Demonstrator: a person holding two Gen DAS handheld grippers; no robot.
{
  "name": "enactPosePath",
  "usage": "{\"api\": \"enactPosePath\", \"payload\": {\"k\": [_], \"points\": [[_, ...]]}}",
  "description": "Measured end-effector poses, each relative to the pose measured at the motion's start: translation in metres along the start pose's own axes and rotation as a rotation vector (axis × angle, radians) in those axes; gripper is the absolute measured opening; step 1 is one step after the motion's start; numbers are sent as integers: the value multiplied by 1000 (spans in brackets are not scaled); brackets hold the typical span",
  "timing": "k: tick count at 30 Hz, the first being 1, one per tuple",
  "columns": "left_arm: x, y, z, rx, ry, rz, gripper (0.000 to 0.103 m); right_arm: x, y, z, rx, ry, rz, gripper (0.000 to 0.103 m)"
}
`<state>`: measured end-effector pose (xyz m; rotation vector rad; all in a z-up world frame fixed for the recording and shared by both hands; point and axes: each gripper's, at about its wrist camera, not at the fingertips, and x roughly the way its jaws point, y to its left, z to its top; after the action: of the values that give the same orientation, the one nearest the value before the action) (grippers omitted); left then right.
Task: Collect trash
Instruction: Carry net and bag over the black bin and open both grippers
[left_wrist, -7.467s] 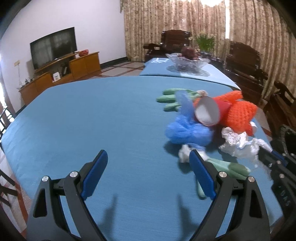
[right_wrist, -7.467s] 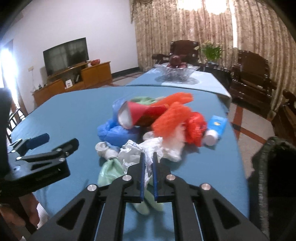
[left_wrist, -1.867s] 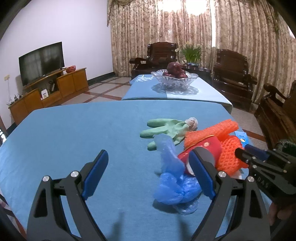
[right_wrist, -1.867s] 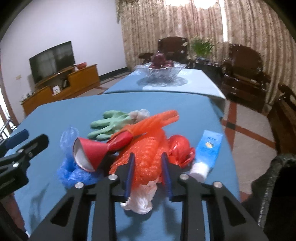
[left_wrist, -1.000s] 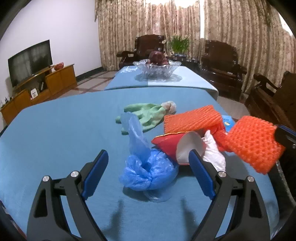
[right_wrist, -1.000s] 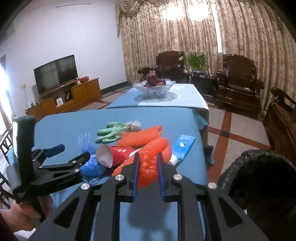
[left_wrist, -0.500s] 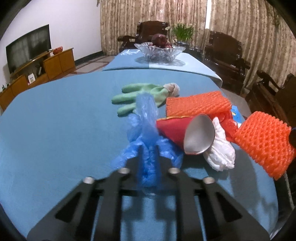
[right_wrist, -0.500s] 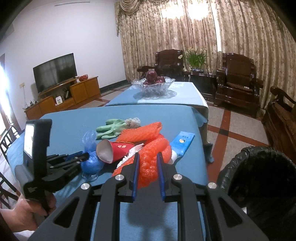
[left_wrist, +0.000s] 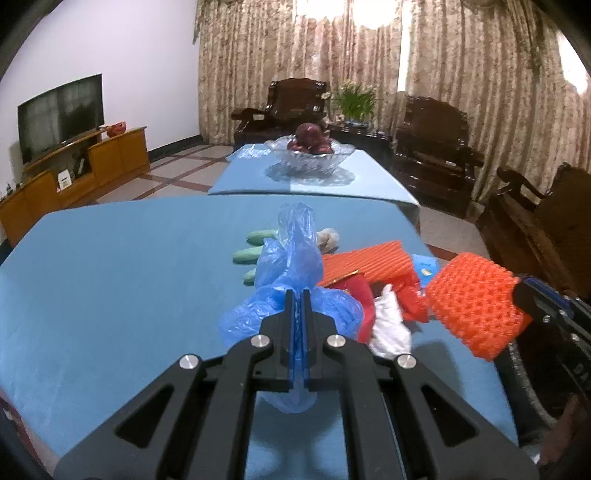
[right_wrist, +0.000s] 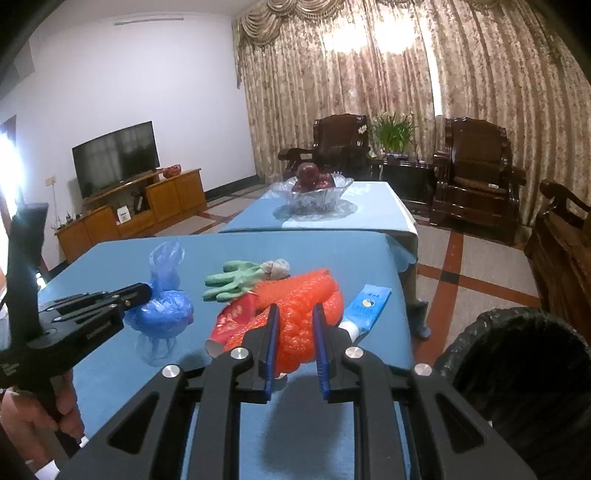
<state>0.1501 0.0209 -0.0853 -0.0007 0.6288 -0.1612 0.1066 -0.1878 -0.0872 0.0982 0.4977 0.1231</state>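
Observation:
My left gripper (left_wrist: 298, 295) is shut on a crumpled blue plastic bag (left_wrist: 291, 266) and holds it above the blue table; it also shows in the right wrist view (right_wrist: 164, 302). My right gripper (right_wrist: 295, 317) is shut on an orange foam net (right_wrist: 299, 332), seen from the left wrist as well (left_wrist: 476, 310). On the table lie a green glove (right_wrist: 232, 280), a second orange foam net (left_wrist: 365, 262), a red paper cup (right_wrist: 236, 321), white crumpled paper (left_wrist: 389, 325) and a blue tube (right_wrist: 369, 306).
A black-lined trash bin (right_wrist: 517, 362) stands off the table's right edge. A glass fruit bowl (right_wrist: 312, 192) sits on a second blue table behind. Dark wooden armchairs (right_wrist: 476, 184) stand at the back and right. A TV (right_wrist: 116, 162) on a wooden cabinet is at left.
My left gripper has closed on the blue bag and lifted it off the table. My right gripper has kept its hold on the orange net, near the bin.

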Motion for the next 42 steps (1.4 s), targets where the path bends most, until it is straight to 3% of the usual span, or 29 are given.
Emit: {"api": "enactPosePath", "payload": {"k": [17, 31, 42], "points": [[-21, -79, 10, 103, -20, -132, 2, -42, -40, 6, 60, -25, -82, 17], [-8, -175, 2, 200, -16, -301, 2, -85, -116, -7, 126, -26, -263, 17], [10, -241, -17, 249, 32, -413, 2, -106, -172, -24, 185, -6, -387, 17]]}}
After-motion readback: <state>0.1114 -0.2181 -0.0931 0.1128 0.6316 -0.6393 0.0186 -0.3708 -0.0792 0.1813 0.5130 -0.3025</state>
